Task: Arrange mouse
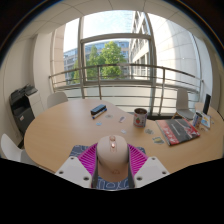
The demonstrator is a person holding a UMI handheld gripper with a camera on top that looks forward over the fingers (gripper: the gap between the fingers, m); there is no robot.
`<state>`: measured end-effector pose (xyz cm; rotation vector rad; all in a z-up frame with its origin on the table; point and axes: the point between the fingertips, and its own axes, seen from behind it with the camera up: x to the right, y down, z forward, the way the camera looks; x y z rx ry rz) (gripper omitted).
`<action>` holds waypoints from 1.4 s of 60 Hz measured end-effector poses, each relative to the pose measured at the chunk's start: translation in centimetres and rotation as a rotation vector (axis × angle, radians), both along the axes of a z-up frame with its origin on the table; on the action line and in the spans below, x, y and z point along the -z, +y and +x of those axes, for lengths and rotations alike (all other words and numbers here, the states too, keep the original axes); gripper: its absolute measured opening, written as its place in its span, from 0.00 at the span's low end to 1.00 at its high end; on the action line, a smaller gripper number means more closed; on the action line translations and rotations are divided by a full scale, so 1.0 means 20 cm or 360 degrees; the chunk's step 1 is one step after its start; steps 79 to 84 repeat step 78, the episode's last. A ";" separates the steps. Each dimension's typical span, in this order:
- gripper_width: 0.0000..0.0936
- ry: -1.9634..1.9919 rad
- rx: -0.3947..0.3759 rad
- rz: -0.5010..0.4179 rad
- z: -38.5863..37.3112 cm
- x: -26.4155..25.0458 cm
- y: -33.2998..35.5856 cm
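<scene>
Looks like an office meeting room to me. There's a big round wooden table (60, 135) with a mug (140, 117) and some magazines (178, 131) on it, a printer (22, 100) off to the side, and huge windows (105, 60) facing a balcony railing (150, 74) and other office-type buildings (142, 45).

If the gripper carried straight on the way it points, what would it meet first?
The gripper is shut on the mouse. Straight ahead, bare table, then probably the small dark object, though depth is unclear.
</scene>
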<state>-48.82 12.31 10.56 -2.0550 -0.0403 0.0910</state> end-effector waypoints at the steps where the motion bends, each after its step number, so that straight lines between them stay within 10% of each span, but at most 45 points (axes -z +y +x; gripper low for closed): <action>1: 0.44 -0.0003 -0.0005 -0.0041 -0.03 0.05 0.00; 16: 0.55 -0.0080 0.0004 -0.0309 -0.10 0.57 -0.02; 24: 0.92 -0.0065 0.0023 -0.0307 -0.10 0.47 -0.07; 52: 0.90 -0.0169 0.0081 -0.0105 -0.03 -0.41 -0.73; 84: 0.90 -0.0153 0.0088 -0.0131 -0.02 -0.48 -1.26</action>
